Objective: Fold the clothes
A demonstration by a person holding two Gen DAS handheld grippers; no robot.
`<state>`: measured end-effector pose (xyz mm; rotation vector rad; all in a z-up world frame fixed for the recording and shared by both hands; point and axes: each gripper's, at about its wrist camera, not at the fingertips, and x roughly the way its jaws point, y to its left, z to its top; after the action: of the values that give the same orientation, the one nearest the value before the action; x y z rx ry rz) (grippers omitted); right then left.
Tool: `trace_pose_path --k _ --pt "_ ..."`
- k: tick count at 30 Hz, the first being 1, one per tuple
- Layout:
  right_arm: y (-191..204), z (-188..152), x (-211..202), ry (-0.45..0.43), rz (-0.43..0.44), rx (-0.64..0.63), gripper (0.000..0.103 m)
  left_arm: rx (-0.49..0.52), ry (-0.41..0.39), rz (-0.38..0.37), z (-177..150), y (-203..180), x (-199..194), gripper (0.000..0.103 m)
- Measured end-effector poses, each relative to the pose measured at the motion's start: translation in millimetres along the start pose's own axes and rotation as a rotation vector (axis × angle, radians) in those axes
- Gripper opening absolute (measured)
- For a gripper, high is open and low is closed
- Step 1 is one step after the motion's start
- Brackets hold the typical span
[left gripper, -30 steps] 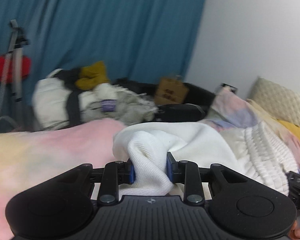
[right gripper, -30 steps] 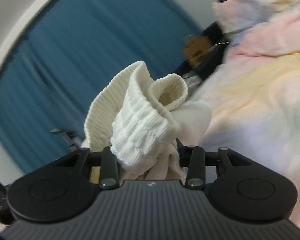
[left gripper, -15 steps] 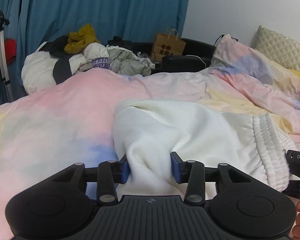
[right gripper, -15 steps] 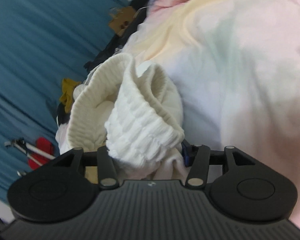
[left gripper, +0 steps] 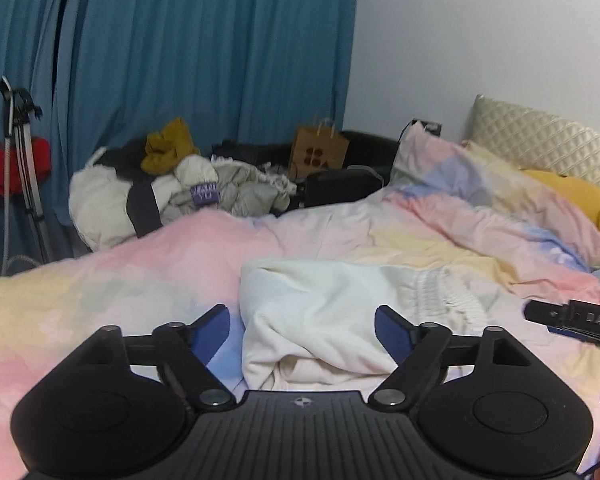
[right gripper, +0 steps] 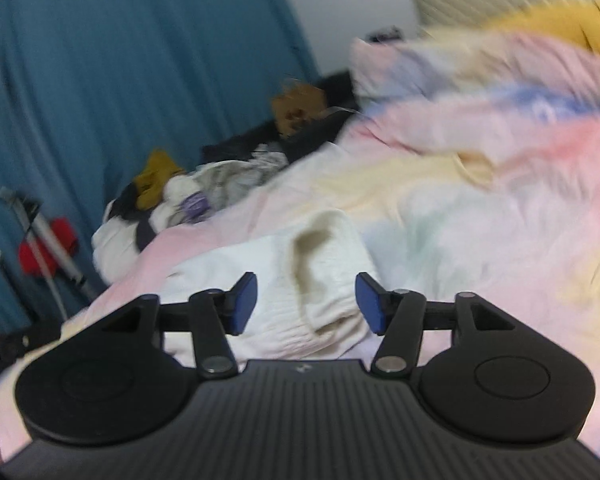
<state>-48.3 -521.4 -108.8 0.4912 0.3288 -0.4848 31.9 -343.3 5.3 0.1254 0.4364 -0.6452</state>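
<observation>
On the bed (left gripper: 148, 280), just ahead of both hand-held grippers, the cream garment (left gripper: 320, 312) is laid in a rumpled, partly doubled heap, so a fold is judged begun, with smoothing and further folds left. Its long axis is seen running across the left view, from a bunched end between the left hand-held gripper (left gripper: 302, 332) jaws toward the ribbed band (left gripper: 444, 292) on the right. Both the left and the right hand-held gripper (right gripper: 306, 300) have just been opening; cloth lies between the wide jaws, unpressed.
</observation>
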Motion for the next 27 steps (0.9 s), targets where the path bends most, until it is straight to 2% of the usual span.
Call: trace_pose_path --k 1,2,5,7,9,14,16,20,23,27 --pt "8.3 0.1 -8.7 -0.006 0.012 -0.038 0.063 0.013 -0.018 0.000 -1.3 -1.7 -15.6 0.099" --pt "16.5 -0.3 -17.9 -0.016 0.024 -0.071 0.064 0.015 -0.030 0.001 -3.9 -1.3 -28.7 0.103" --pt "37.9 0.5 -40.4 -0.041 0.046 -0.143 0.071 0.000 -0.052 0.006 -12.0 2.9 -65.0 0.103" --pt "51.6 -4.1 -58.1 -0.065 0.060 -0.180 0.086 -0.040 -0.046 0.007 -17.0 10.2 -82.4 0.103" --pt "62.5 -12.4 -70.4 -0.089 0.065 -0.215 0.090 -0.056 -0.045 0.018 -21.5 15.3 -96.0 0.103" --pt "77.0 -31.6 -76.5 -0.079 0.090 -0.233 0.091 -0.017 -0.068 0.107 -32.7 18.4 -118.3 0.103" --pt "79.0 -41.6 -76.6 -0.080 0.105 -0.228 0.091 -0.006 -0.066 0.120 -39.4 18.6 -119.2 0.103" --pt "85.7 -58.0 -69.4 -0.078 0.127 -0.266 0.091 0.027 -0.037 0.118 -54.4 16.3 -118.1 0.103" --pt "95.9 -65.4 -63.8 -0.068 0.120 -0.325 0.091 0.048 -0.053 0.111 -63.4 16.9 -121.5 0.103" --pt "98.0 -67.8 -61.5 -0.041 0.168 -0.288 0.091 0.017 -0.059 0.108 -66.6 25.1 -124.0 0.103"
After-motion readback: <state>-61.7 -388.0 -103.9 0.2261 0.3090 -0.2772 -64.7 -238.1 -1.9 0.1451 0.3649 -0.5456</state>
